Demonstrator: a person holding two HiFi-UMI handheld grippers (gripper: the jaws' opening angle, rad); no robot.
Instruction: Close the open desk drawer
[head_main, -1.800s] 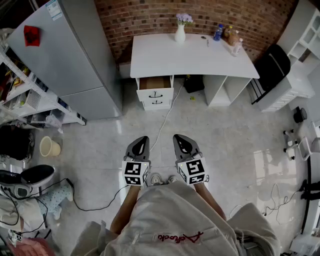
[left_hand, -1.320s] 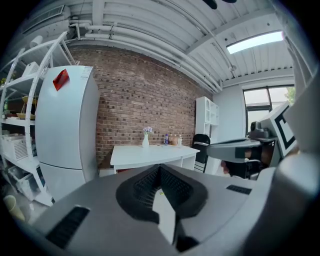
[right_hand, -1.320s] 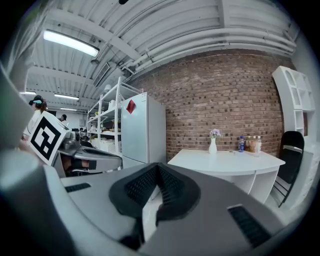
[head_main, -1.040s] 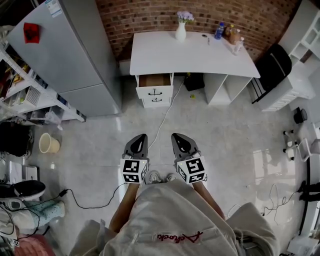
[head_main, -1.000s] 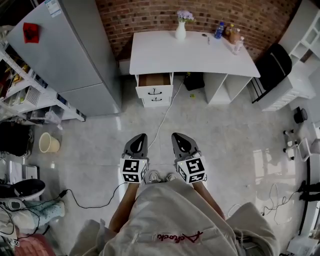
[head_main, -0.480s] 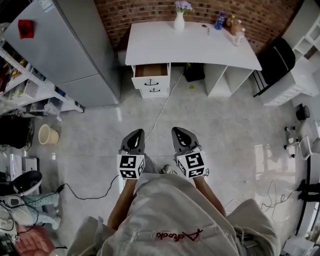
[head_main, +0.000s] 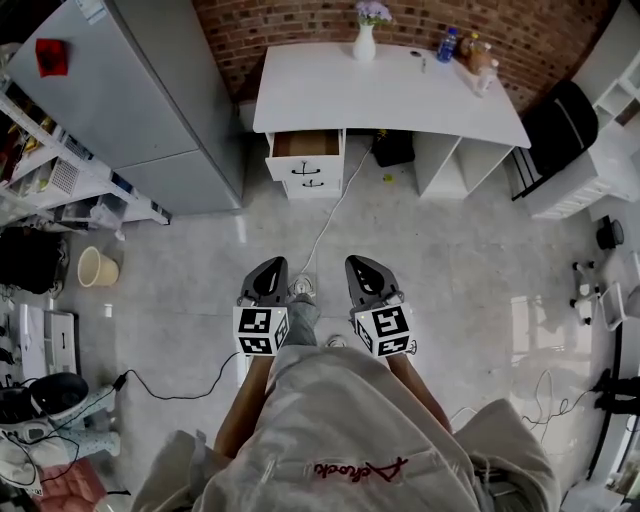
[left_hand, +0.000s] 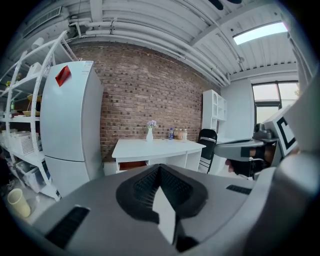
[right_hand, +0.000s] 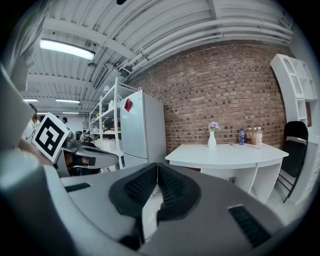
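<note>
Under the white desk (head_main: 390, 95), at its left end, the drawer (head_main: 305, 146) stands pulled out, just past twelve o'clock from the left gripper (head_main: 267, 272), eleven o'clock from the right gripper (head_main: 364, 270), well apart from both. Both grippers' jaws are pressed together, empty.

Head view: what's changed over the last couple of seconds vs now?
The person has stepped toward the desk. One shoe now shows between the left gripper and the right gripper, and the desk looks slightly nearer. Nothing was gripped or released. Unchanged: both grippers are shut, empty and side by side, and the top drawer is still open.
</note>
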